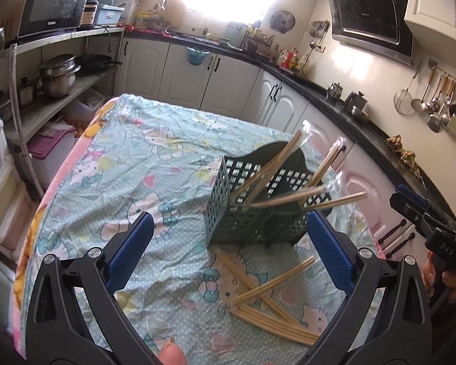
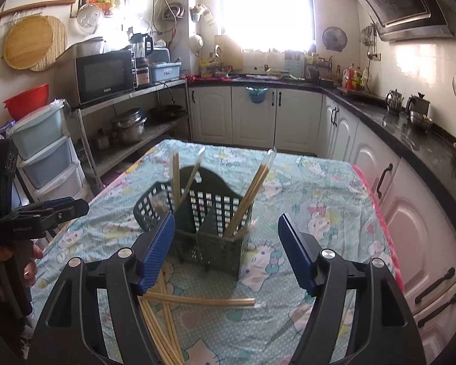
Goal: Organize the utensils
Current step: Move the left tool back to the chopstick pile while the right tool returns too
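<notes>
**Bamboo half sorted: some sticks in the holder, a heap left on the cloth**

Pale bamboo everywhere. Dark green perforated holder (image 2: 203, 228) standing upright near the middle of the table, two compartments visible from the right wrist view. In the holder: chopsticks (image 2: 249, 194) leaning out at loose angles, some with clear wrapper tips. Hard to count exactly; roughly two or three sticks in the left compartment, a bundle of two or three in the right, seen from the right wrist. From the left wrist view, about five or six shafts poking from the holder (image 1: 258, 206).

Just in front of the holder, flat on the cloth: loose chopsticks (image 1: 267, 301), crossed and overlapping. Around seven or eight, perhaps more hidden in the pile. Same heap in the right wrist view (image 2: 179, 304), one stick lying crosswise over the rest.

Judged progress: somewhere near the midpoint, the pile yet to go in.

Left gripper (image 1: 231, 252) hovering above the heap, jaws spread wide, nothing between them. Right gripper (image 2: 225, 252) facing the holder, jaws likewise spread, empty.

Beneath it all, the cartoon-cat tablecloth (image 2: 319, 200), mint with a pink border. One holder, two grippers, one cloth.
</notes>
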Action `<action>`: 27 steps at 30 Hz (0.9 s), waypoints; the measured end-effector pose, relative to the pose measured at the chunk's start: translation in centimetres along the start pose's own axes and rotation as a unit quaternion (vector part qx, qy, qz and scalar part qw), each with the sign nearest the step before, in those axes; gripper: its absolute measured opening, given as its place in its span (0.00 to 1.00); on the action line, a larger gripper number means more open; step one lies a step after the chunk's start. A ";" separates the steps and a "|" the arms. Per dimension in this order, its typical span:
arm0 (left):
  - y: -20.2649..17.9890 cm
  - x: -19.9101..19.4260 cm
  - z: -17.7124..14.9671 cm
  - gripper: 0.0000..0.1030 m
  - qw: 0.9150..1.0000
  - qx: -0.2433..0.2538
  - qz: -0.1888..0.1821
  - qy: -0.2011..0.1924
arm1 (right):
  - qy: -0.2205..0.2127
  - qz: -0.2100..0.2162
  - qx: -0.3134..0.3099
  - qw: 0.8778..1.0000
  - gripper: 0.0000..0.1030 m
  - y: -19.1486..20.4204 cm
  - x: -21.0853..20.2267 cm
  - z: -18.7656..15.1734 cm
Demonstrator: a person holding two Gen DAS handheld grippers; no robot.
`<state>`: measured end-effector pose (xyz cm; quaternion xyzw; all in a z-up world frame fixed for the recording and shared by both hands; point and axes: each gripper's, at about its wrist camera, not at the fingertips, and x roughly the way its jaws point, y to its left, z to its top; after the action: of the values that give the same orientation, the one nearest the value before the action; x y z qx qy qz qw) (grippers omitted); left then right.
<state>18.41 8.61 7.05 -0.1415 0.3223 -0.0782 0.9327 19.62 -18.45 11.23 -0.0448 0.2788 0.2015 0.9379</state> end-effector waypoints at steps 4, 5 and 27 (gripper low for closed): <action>0.2 0.4 -1.2 0.90 1.000 0.001 0.003 0.012 | 0.011 -0.004 -0.002 1.000 0.66 0.3 0.4 -1.1; 0.2 0.5 -1.5 0.90 1.000 0.002 0.005 0.014 | 0.013 -0.005 -0.002 1.000 0.66 0.3 0.5 -1.3; 1.5 3.2 -7.3 0.90 0.996 0.019 0.021 0.083 | 0.089 -0.027 0.005 0.996 0.66 0.3 4.3 -7.4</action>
<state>16.44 7.72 -0.82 -0.1095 0.3999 -0.0758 0.9068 19.08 -18.08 2.69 -0.0650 0.3613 0.1697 0.9146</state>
